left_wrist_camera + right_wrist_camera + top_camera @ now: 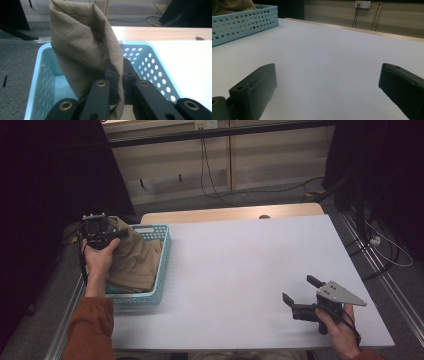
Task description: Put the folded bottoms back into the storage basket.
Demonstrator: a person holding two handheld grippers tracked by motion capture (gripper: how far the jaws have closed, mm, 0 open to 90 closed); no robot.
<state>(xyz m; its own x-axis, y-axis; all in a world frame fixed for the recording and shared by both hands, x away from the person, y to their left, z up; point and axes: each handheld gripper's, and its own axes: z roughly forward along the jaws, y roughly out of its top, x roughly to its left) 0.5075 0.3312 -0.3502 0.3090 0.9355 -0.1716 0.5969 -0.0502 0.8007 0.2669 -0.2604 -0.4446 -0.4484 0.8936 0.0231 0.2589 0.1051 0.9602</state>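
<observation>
A tan cloth [135, 262] lies bunched in a light blue perforated basket [163, 270] at the table's left edge. My left gripper [116, 234] is held over the basket's far end, shut on a fold of the cloth [85, 47], which stands up in front of its jaws. The pinch point [119, 75] shows fabric squeezed between the black fingertips [111, 72]. My right gripper [299, 289] rests near the table's front right, open, with nothing between its fingers [253, 90]; only bare white tabletop [324, 62] lies ahead of it.
The basket's wall [239, 22] shows far left in the right gripper view. A wooden strip [235, 213] runs along the table's far edge. Cables [215, 185] hang down the wall behind. The white tabletop [240, 265] spreads between the two grippers.
</observation>
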